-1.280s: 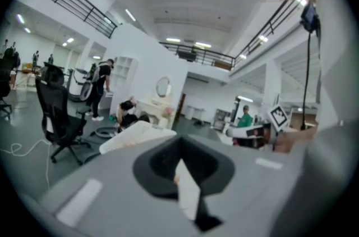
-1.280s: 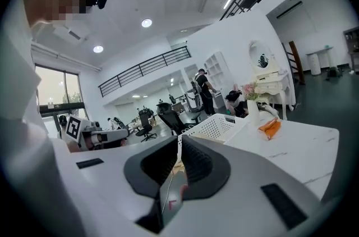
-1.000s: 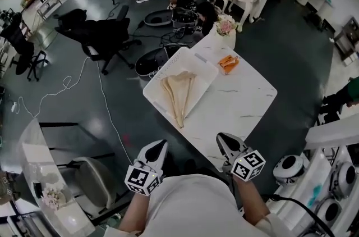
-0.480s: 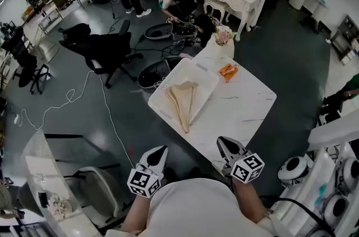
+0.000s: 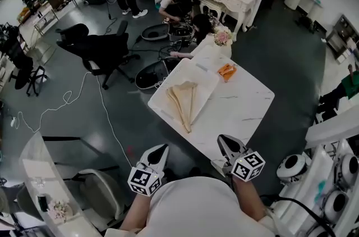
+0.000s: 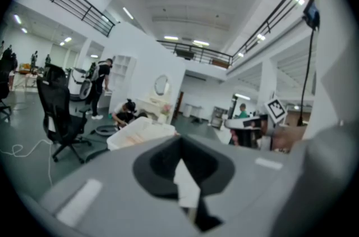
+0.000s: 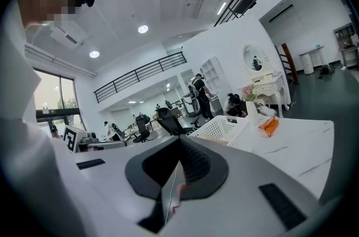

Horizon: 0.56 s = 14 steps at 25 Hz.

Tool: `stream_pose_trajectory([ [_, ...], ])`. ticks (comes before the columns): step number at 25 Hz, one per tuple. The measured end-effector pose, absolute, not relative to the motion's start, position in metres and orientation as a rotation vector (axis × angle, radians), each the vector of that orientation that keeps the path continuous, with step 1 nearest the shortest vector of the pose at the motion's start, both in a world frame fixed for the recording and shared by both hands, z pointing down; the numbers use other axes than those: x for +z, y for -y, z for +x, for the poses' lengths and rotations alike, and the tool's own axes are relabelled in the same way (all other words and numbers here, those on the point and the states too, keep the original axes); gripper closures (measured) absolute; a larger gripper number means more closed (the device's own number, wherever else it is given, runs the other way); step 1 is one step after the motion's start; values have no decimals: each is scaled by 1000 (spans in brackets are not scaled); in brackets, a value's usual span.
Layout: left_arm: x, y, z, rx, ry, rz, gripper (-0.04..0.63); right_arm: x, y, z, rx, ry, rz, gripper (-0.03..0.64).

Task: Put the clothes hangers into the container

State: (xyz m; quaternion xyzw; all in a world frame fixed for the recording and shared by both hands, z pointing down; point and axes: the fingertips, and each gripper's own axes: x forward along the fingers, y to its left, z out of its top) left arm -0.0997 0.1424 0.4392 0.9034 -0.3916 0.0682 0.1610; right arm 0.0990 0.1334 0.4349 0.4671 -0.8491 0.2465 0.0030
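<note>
Left gripper (image 5: 161, 147) and right gripper (image 5: 222, 138): jaws pressed together, empty. Hangers (image 5: 183, 100) lie in the basket (image 5: 164, 83) beyond, lengthwise near-to-far, roughly between them.

head view: looking steeply down, far above worktop (image 5: 247, 98) | gripper views: riding left claw (image 5: 162, 147) and right claw (image 5: 222, 139), facing roughly level across room | sharing: white basket (image 5: 202, 68)

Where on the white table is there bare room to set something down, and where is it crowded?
Bare: the right half of the table, between the container and the right edge, down to the near corner. Crowded: the far end, with the orange item and the flower vase. The container, holding the hangers, fills the left half.
</note>
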Motion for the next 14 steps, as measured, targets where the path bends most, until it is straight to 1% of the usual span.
stream_pose_trajectory([
  [14, 437, -136, -106, 207, 1079, 2601, 594, 434, -133, 91, 795, 2650, 1511, 615],
])
